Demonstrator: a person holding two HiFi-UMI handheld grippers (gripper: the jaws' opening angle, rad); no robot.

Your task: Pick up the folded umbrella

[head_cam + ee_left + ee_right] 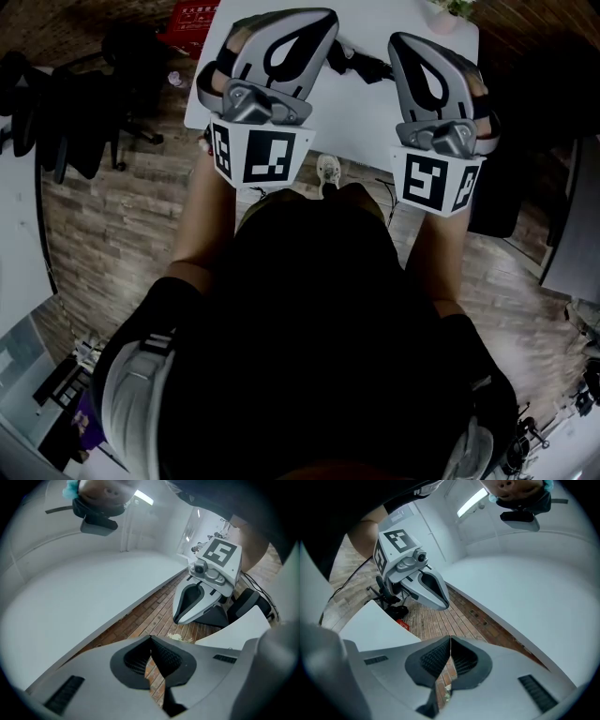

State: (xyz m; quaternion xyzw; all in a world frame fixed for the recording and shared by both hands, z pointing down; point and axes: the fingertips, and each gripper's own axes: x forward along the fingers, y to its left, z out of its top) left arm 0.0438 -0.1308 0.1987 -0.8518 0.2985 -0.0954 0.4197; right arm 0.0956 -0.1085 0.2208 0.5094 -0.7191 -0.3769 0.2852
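while both claws are held level and side by side in front of the body, nothing is gripped. the left claw (151, 641) is shut with its tips touching, and only floor (112, 216) is seen through the small gap under them. the right claw (450, 641) is shut the same way and is empty too. they are likely held like this so that they can be brought over the bench (366, 108) together.

the umbrella (364, 64) is taken to be the dark thing lying on the white bench between the two claws. it is partly hidden by the left one and cannot be made out well. it is not seen in either claw view. a claw would have to be opened before it could be picked up.

a red thing (192, 17) is seen just beside the bench's left edge. a small pot (448, 17) is seen at the far right corner, well apart from the umbrella. dark chairs (131, 56) stand on the floor to the left. nothing is seen lying in the way.
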